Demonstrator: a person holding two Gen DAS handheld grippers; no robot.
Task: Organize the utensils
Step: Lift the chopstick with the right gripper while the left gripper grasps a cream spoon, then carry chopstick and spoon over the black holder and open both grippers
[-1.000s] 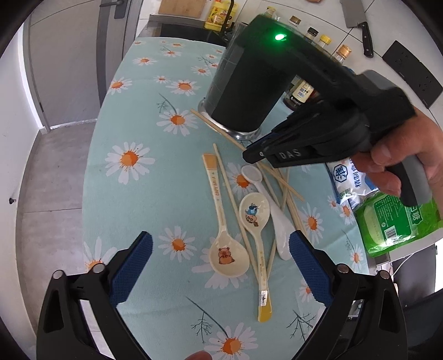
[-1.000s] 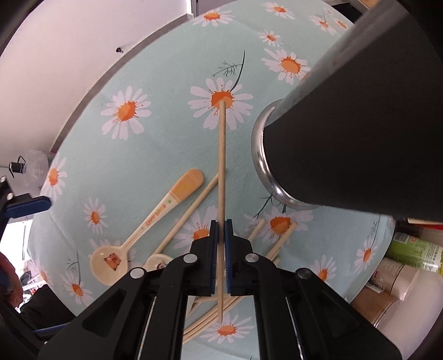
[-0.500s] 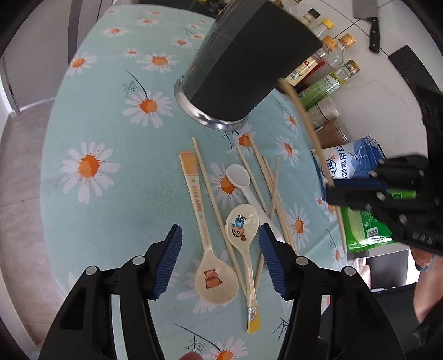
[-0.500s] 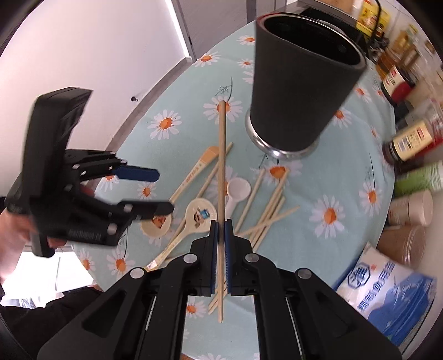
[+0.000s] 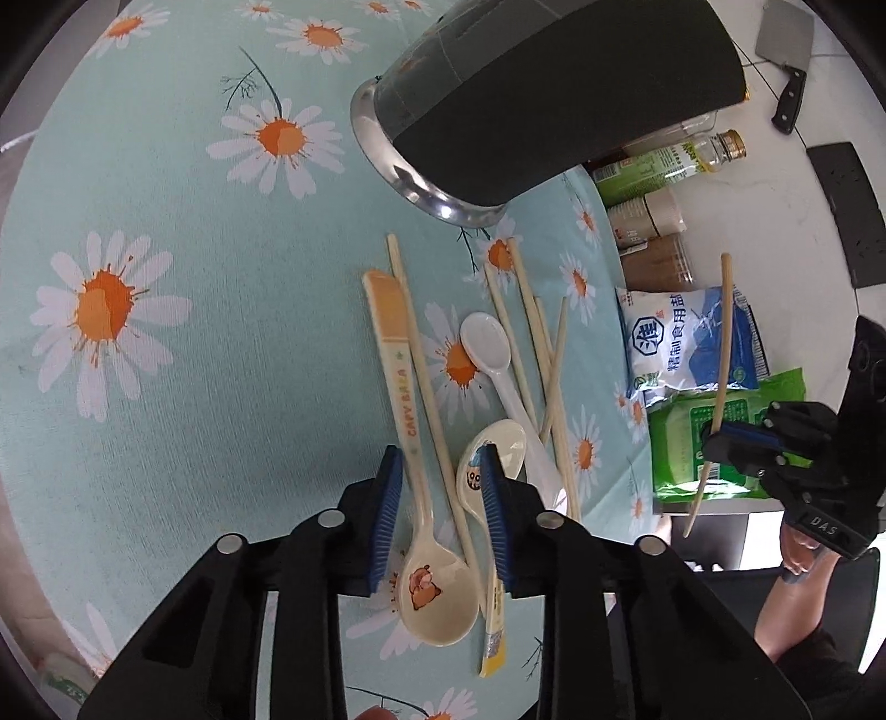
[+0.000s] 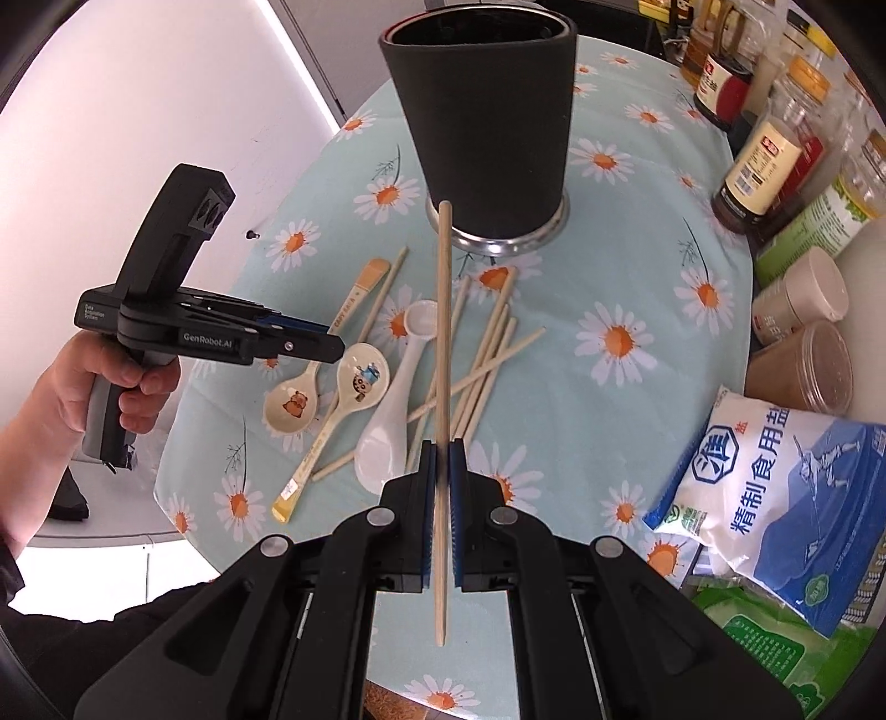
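A black utensil cup with a steel base stands on the daisy tablecloth; it also shows in the left wrist view. My right gripper is shut on one wooden chopstick, held above the table's near side, pointing toward the cup. Several chopsticks, a white spoon and two cartoon spoons lie in front of the cup. My left gripper is low over the spoons, its pads partly closed around the capybara spoon's handle and a chopstick.
Bottles and jars line the table's right edge. A salt bag and a green packet lie at the front right. A cleaver hangs on the wall beyond the cup.
My right gripper lifted the chopstick up and back from the table. My left gripper came down toward the spoons and its jaws narrowed from wide open.
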